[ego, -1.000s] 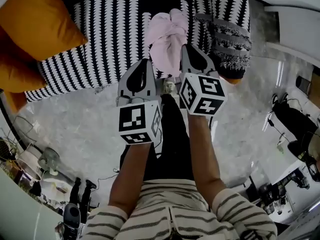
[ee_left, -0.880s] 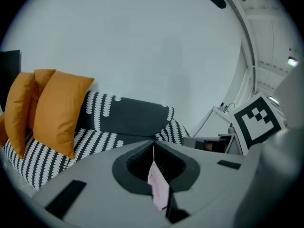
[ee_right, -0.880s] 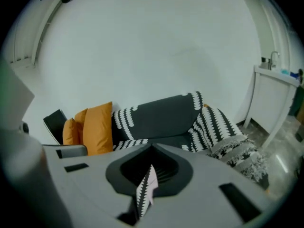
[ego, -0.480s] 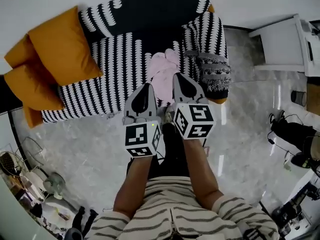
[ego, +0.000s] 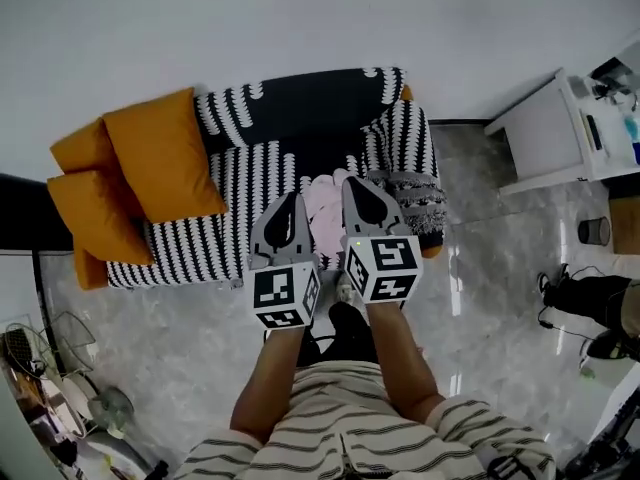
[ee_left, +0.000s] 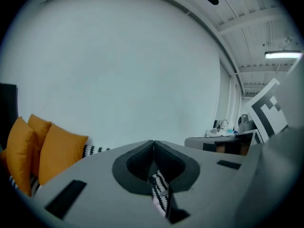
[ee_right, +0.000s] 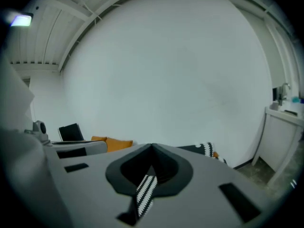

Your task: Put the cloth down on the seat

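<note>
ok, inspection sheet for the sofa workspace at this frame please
Surface: striped sofa seat, black and white cover.
Job's things: pink cloth lies bunched on the seat, held by neither gripper.
Clutter: orange cushions at the seat's left end; grey fringed throw over the right arm.
Grippers: left gripper and right gripper both shut, empty.
Cables: dark gear on the floor at right, possibly with leads; too small to tell.
Surroundings: white wall, white cabinet, marble floor.
</note>
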`<state>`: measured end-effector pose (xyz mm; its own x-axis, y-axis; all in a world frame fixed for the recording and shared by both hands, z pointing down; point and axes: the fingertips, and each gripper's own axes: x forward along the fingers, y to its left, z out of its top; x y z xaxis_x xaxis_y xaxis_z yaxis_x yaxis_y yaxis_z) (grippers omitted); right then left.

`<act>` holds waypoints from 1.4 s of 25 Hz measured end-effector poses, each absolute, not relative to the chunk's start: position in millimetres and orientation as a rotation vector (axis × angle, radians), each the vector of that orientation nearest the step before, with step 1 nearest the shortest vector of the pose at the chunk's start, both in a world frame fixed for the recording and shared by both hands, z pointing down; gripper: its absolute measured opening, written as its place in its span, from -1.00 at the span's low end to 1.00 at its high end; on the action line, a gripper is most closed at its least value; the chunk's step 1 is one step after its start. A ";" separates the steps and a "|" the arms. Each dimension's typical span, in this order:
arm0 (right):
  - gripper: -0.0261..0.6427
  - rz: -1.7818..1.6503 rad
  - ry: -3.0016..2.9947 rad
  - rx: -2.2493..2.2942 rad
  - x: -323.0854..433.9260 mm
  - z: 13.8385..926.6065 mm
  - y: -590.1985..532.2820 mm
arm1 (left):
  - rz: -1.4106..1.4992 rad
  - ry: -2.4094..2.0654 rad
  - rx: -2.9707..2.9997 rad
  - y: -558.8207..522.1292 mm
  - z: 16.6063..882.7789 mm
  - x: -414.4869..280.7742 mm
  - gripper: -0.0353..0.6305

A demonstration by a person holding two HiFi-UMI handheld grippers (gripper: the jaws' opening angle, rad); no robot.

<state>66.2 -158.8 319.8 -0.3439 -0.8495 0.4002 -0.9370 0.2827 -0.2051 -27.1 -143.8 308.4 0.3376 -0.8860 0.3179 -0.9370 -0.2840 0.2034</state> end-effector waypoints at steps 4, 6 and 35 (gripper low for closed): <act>-0.89 0.544 -2.378 1.660 60.4 284.2 -156.6 | 0.172 -1.640 2.304 -141.7 273.8 -30.6 -0.87; -0.89 0.520 -2.394 1.666 59.8 267.4 -152.8 | 0.155 -1.656 2.320 -139.1 257.6 -32.7 -0.87; -0.89 0.018 -2.565 1.752 21.8 92.0 -126.2 | -0.061 -1.719 2.593 -123.7 103.5 -56.0 -0.87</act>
